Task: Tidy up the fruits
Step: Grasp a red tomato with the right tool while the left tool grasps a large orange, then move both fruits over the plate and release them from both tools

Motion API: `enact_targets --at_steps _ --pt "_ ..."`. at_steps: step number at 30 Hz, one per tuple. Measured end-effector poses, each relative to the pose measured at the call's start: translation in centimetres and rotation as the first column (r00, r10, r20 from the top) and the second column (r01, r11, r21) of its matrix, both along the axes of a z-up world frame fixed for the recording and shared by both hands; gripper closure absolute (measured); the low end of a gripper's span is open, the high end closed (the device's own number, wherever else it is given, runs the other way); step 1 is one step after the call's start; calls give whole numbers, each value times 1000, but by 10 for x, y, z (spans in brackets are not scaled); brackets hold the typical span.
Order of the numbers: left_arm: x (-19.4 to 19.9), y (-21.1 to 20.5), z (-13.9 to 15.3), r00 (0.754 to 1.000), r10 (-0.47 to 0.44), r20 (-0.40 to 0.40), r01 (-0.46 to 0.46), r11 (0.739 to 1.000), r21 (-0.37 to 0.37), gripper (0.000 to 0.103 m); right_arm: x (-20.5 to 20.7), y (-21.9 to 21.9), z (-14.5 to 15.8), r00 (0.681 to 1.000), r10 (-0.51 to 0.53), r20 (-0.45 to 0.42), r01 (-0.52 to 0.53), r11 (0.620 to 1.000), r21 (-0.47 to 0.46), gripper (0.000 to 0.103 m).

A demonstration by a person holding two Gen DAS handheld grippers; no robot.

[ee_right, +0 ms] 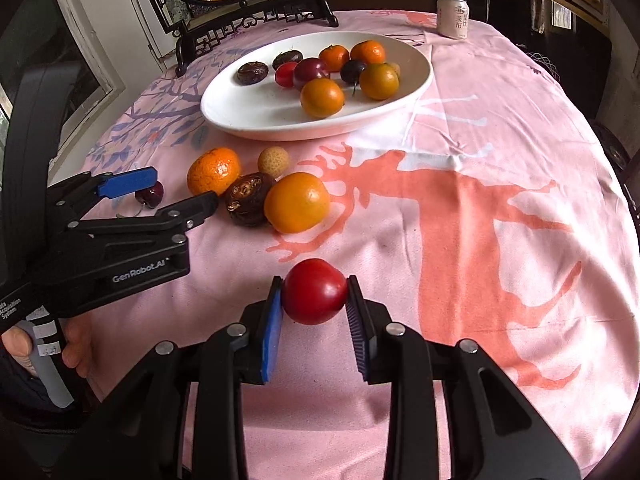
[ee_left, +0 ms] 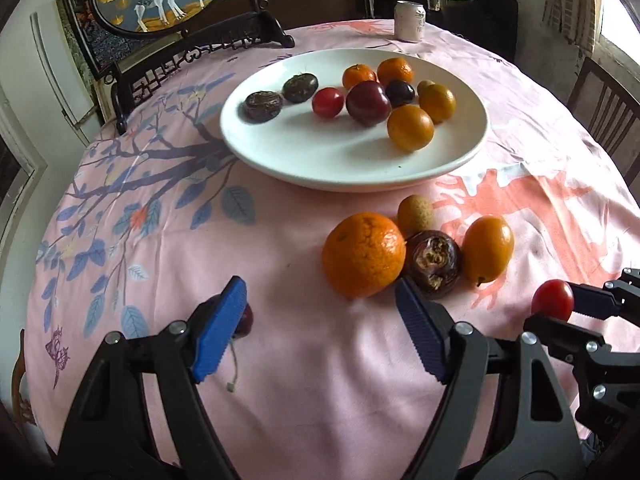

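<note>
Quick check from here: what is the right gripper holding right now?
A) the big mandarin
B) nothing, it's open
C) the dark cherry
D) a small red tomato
D: the right gripper is shut on the small red tomato, both blue pads pressed against its sides, above the pink cloth.

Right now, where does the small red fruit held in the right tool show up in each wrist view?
Left wrist view: red fruit at far right edge, clamped in the right tool.
Right wrist view: red fruit bottom centre, between the tool's blue pads.
Shared landmark: white plate of fruit.
</note>
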State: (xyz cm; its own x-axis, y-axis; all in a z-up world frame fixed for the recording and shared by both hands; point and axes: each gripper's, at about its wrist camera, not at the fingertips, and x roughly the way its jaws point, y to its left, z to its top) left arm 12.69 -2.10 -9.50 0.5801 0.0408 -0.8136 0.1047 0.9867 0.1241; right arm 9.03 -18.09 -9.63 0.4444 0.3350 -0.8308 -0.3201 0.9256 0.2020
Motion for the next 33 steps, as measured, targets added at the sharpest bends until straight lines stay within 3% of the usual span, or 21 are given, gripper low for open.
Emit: enact_targets --at_steps 2,3,4,8,18,33 --pt "7 -4 -2 1000 -14 -10 13 1000 -11 38 0 -4 1 1000 -9 0 9 1000 12 72" --pt "11 -6 -3 999 -28 -25 27 999 -36 53 0 -6 2 1000 -15 1 15 1000 16 72" --pt "15 -8 -5 998 -40 -43 38 998 -56 60 1 -8 3 1000 -20 3 20 1000 19 72" --pt "19 -14 -7 999 -45 -24 44 998 -43 60 2 -12 3 1000 -29 2 29 999 27 72" --pt "-6 9 12 999 -32 -2 31 981 -192 61 -3 -9 8 1000 -26 14 25 999 28 72" --pt "-43 36 43 998 -18 58 34 958 -286 61 -1 12 21 999 2 41 -3 1000 27 72"
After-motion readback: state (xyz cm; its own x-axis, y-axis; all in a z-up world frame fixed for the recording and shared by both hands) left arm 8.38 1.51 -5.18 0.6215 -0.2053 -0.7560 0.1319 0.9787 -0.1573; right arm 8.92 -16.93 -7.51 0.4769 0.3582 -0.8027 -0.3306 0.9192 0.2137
